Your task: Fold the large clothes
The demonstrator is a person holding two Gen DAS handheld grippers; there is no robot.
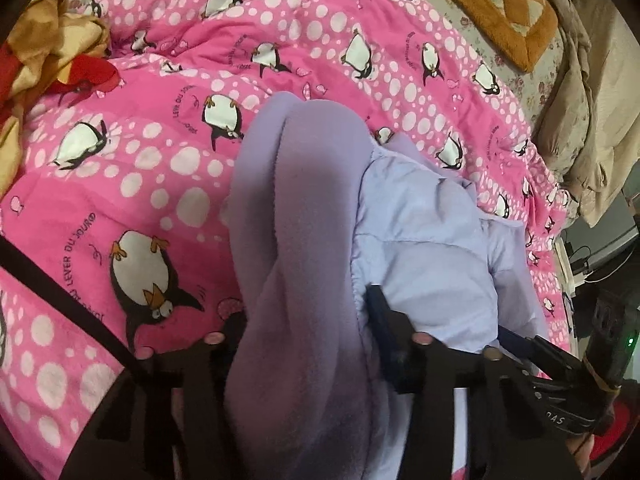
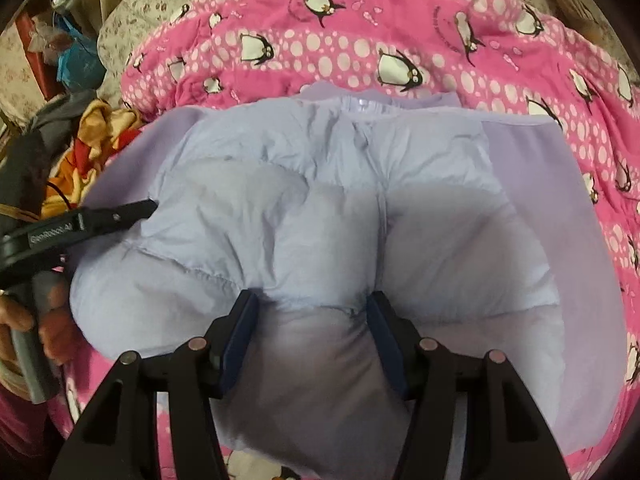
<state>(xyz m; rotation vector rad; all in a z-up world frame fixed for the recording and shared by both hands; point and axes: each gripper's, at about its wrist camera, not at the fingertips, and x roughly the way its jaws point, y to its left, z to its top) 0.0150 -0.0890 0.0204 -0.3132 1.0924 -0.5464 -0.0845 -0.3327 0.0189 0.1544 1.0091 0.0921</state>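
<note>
A lilac padded jacket (image 2: 320,200) with a purple fleece lining (image 1: 296,208) lies on a pink penguin blanket. My right gripper (image 2: 312,312) is shut on a bunched fold of the jacket's quilted shell at its near edge. My left gripper (image 1: 308,320) is shut on a thick fold of the jacket, fleece side up; the fabric hides its left finger. The left gripper also shows in the right wrist view (image 2: 148,206) at the jacket's left edge. The right gripper shows in the left wrist view (image 1: 516,344) at the lower right.
The pink penguin blanket (image 1: 140,160) covers the bed. A yellow and red garment (image 1: 48,48) lies crumpled at the far left. An orange patterned cushion (image 1: 496,4) and beige bedding (image 1: 580,120) lie at the far right. Clutter (image 2: 60,56) stands beyond the bed's left side.
</note>
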